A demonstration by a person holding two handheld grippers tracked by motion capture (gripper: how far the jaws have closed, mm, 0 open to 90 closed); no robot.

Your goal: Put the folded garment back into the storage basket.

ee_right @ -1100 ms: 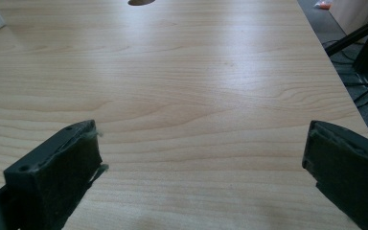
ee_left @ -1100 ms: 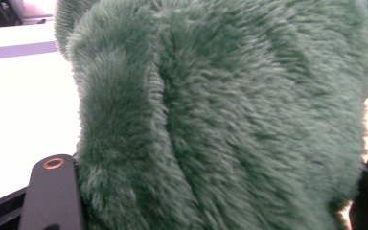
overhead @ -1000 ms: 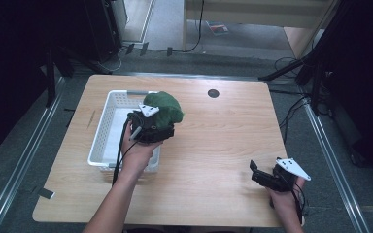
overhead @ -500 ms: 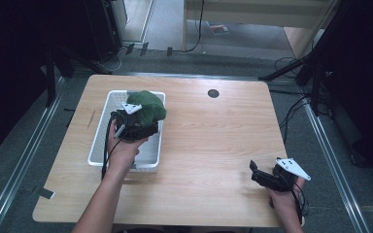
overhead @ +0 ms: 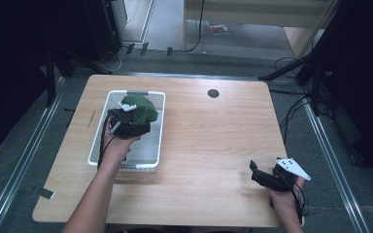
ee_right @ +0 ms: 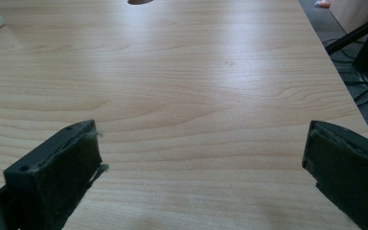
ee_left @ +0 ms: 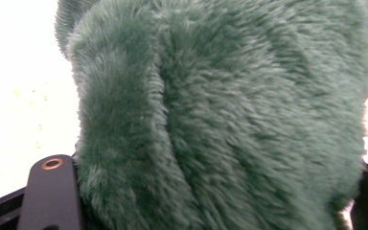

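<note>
The left gripper (overhead: 137, 116) holds the green plush toy (overhead: 141, 109) tight over the white basket (overhead: 158, 131), the right gripper (overhead: 260, 175) waits wide open and empty, and if the toy is released near the rim it could catch there and fall out onto the table (overhead: 213, 141).

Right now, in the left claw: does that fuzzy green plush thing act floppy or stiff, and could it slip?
The fuzzy green plush toy probably squashes easily: it bulges around the left claw shut on it. Likely light, since one narrow pinch carries it over the white plastic basket. Slipping looks unlikely; the long pile should grip the pads.
</note>
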